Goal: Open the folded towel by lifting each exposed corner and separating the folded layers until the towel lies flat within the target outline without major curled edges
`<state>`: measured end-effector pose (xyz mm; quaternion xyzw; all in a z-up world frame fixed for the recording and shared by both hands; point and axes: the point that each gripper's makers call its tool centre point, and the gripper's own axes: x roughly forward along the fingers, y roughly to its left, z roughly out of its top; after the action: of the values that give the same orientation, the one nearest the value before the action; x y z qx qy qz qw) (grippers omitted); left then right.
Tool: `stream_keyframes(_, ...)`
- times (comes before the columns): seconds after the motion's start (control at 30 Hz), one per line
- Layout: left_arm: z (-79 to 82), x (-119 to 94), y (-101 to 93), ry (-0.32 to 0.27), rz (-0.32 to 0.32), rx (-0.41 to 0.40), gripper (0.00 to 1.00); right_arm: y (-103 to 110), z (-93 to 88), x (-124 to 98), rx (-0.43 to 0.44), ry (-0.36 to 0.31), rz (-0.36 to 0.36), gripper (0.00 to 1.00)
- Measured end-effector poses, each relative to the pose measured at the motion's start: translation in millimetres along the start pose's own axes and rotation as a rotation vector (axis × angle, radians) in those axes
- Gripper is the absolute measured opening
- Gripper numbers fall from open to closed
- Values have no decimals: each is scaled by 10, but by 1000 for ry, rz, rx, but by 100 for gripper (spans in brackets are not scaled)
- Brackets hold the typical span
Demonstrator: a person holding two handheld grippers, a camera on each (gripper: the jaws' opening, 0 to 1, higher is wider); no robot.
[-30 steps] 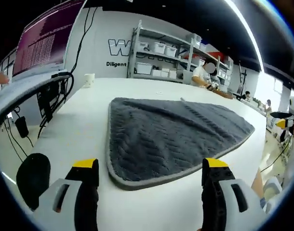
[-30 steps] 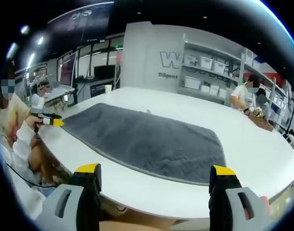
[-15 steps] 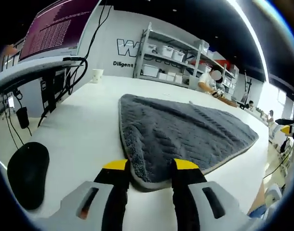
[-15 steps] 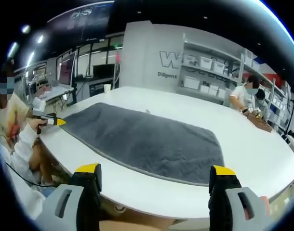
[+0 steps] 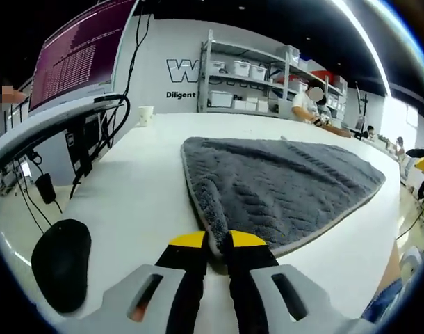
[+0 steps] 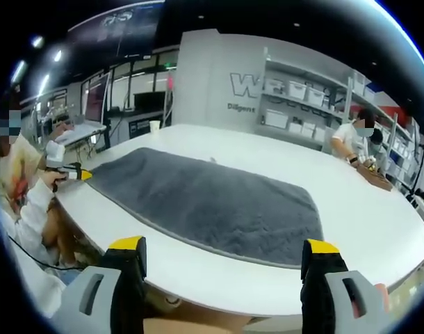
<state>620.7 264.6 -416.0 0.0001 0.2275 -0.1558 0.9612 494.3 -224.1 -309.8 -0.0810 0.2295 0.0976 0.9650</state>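
A dark grey folded towel (image 5: 281,184) with a pale hem lies on the white table (image 5: 135,188). My left gripper (image 5: 217,241) is shut on the towel's near corner, its yellow-tipped jaws pinching the hem. In the right gripper view the same towel (image 6: 212,202) stretches across the table (image 6: 379,223), and my right gripper (image 6: 224,245) hangs open above the table's near edge, short of the towel, with nothing between its jaws. The left gripper (image 6: 74,174) appears small at the towel's far left corner, held by a person's hand.
A black mouse (image 5: 60,263) lies on a lower desk to the left, beside cables and a monitor (image 5: 76,56). A paper cup (image 5: 147,115) stands at the table's far end. Shelving with bins (image 5: 247,83) lines the back wall. A person (image 6: 354,142) sits at the far right.
My left gripper went from wide open to shut on the towel's near corner, moving in over the hem. My right gripper has stayed open and still.
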Motion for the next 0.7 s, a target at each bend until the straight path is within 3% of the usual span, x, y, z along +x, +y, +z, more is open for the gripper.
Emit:
stream_keyframes(0.23, 3, -20, 8, 8, 14, 14, 8, -1, 12, -28, -4, 0, -3, 92)
stream_keyframes(0.7, -44, -137, 45, 85, 59, 75, 8, -9, -3, -54, -6, 0, -4, 92)
